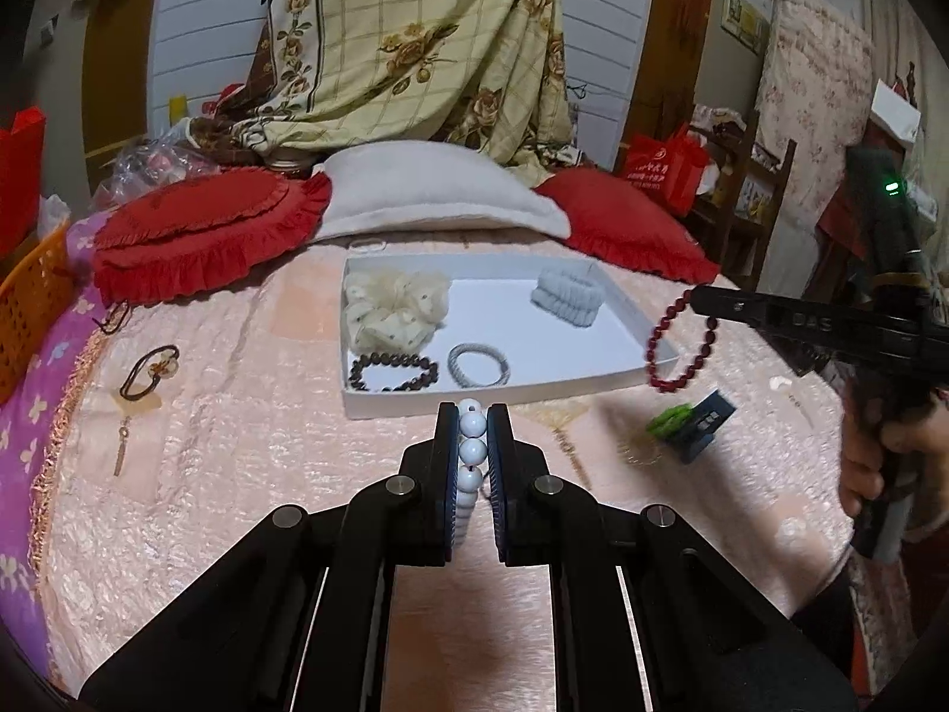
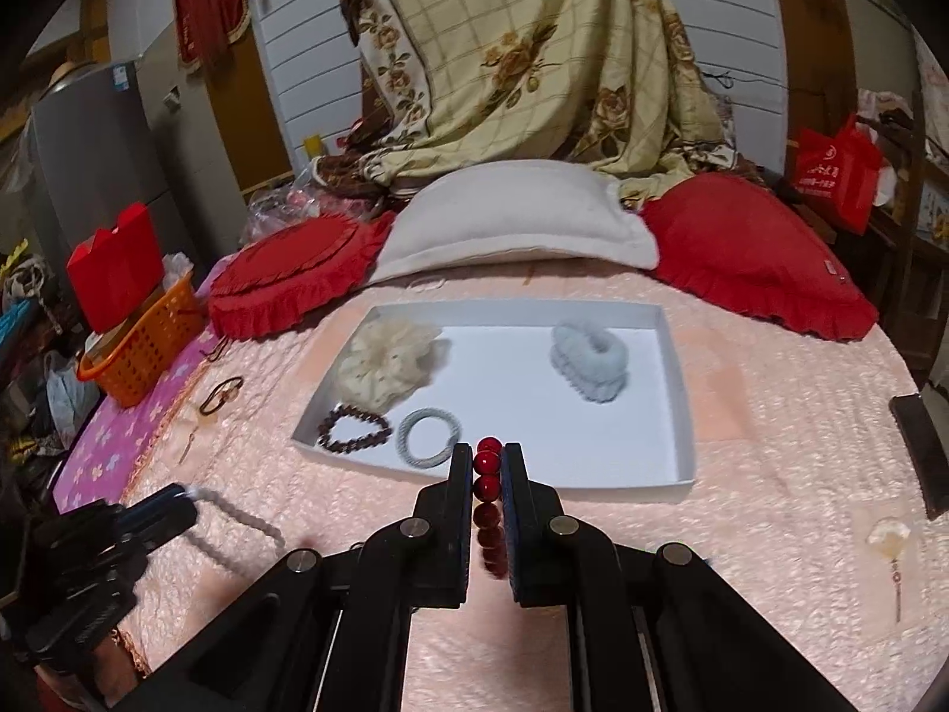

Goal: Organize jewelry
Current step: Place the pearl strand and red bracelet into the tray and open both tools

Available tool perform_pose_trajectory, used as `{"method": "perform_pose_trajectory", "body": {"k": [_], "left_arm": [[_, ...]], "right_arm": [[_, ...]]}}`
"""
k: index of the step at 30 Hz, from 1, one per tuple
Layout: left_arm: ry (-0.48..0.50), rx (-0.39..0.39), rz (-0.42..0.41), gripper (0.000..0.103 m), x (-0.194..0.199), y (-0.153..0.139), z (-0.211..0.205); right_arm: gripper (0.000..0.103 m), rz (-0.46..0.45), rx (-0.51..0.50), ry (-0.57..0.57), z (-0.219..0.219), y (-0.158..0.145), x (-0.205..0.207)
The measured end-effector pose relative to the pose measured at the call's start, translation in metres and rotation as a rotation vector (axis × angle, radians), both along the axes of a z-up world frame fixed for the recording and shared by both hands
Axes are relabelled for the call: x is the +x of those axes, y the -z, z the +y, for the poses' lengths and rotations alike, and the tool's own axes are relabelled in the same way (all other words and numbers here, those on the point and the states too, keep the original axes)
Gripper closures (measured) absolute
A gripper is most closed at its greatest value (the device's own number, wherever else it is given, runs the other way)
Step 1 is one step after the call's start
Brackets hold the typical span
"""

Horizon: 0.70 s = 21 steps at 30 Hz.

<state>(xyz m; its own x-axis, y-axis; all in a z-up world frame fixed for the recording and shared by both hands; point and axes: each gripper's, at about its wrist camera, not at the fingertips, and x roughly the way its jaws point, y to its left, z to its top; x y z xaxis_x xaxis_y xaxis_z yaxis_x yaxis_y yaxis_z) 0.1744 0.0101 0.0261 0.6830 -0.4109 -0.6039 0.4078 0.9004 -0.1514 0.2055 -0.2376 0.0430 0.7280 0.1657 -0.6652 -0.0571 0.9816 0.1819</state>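
A white tray (image 1: pixel 504 385) (image 2: pixel 682 477) lies on the pink bedspread. In it are a cream scrunchie (image 1: pixel 394 305) (image 2: pixel 385 365), a pale fuzzy scrunchie (image 1: pixel 566 291) (image 2: pixel 590 365), a dark bead bracelet (image 1: pixel 394 371) (image 2: pixel 353 427) and a grey ring bracelet (image 1: pixel 477 365) (image 2: pixel 428 436). My left gripper (image 1: pixel 473 415) (image 2: pixel 178 495) is shut on a white bead bracelet (image 1: pixel 473 451) (image 2: pixel 237 519), just short of the tray's near edge. My right gripper (image 2: pixel 487 451) (image 1: pixel 703 296) is shut on a red bead bracelet (image 2: pixel 487 469) (image 1: pixel 682 347), held over the tray's near edge.
A dark hair clip (image 1: pixel 148 371) (image 2: pixel 220 394) and a gold pendant (image 1: pixel 121 445) lie left of the tray. A green and blue object (image 1: pixel 691 421) and a shell piece (image 2: pixel 888 537) lie right. Red cushions (image 1: pixel 201 231) and a white pillow (image 1: pixel 433 190) lie behind. An orange basket (image 2: pixel 142 350) stands left.
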Motion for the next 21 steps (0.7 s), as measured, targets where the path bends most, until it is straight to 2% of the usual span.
{"method": "perform_pose_trajectory", "body": {"k": [4,9,18,21], "left_arm": [[0.027,0.001,0.009,0.095,0.006,-0.011,-0.008],[0.064,0.007,0.047,0.095,0.034,-0.023,-0.027],[0.117,0.094,0.014,0.095,0.087,-0.045,-0.089],[0.126,0.105,0.042,0.095,0.111,-0.042,-0.109]], "right_arm": [[0.094,0.004,0.013,0.017,-0.019,-0.001,0.010],[0.094,0.022,0.012,0.033,-0.036,0.005,0.030],[0.094,0.085,0.025,0.063,-0.062,0.024,0.066],[0.094,0.105,0.023,0.074,-0.068,0.030,0.075]]}}
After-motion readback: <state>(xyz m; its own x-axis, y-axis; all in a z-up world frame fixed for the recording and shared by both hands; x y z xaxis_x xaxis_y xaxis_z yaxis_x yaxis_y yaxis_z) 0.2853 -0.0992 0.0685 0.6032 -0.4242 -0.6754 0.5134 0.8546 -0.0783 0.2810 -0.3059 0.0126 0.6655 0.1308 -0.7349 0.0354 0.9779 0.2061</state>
